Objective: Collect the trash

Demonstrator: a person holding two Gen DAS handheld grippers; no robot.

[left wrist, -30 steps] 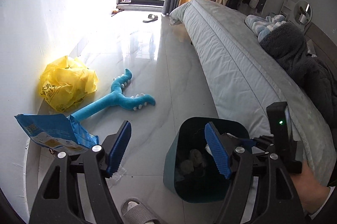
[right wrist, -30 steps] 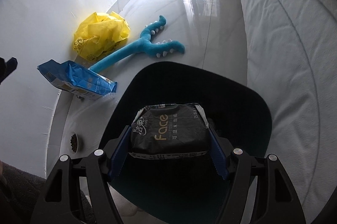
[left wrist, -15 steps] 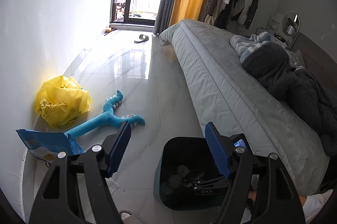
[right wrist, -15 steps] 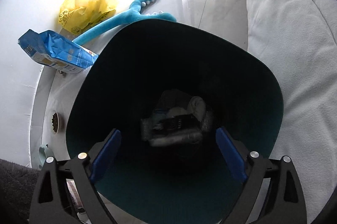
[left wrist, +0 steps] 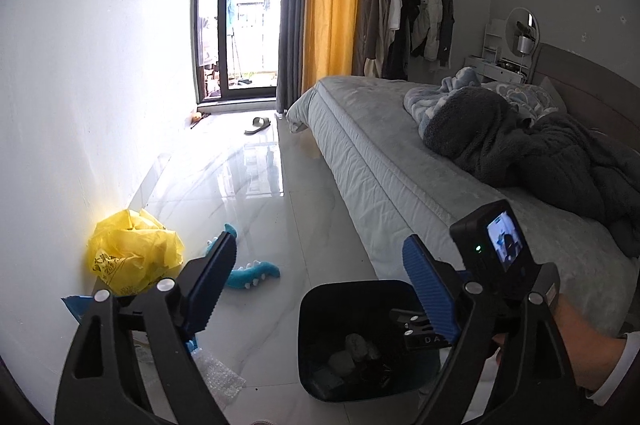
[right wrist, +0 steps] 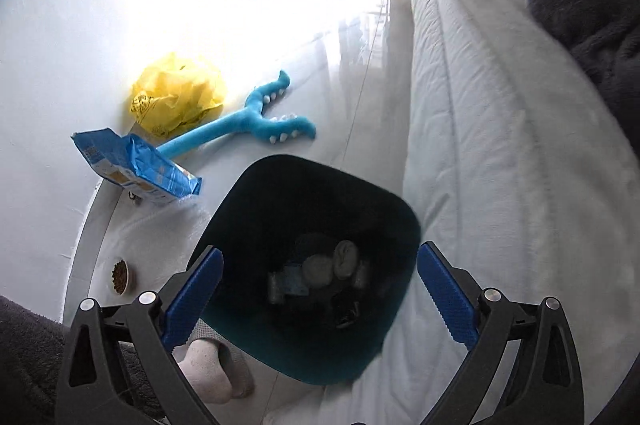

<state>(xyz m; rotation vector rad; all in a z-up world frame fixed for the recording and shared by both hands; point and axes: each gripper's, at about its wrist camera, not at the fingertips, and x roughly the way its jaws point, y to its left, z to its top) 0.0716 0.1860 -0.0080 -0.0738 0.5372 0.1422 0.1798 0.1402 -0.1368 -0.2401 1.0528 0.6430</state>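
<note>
Fingers (right wrist: 448, 299) on both my grippers spread wide, empty. Bin (right wrist: 312, 365) beside the bed (right wrist: 500, 145) holds wrappers. Left on the floor: yellow bag (right wrist: 176, 95), blue packet (right wrist: 136, 167). Roughly partway, I'd say.

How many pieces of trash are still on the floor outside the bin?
3: a yellow plastic bag against the wall, a blue snack bag just nearer, and bubble wrap beside the bin. More may be hidden.

Left gripper (left wrist: 320, 279) and right gripper (right wrist: 318, 287) both spread wide, empty.
</note>
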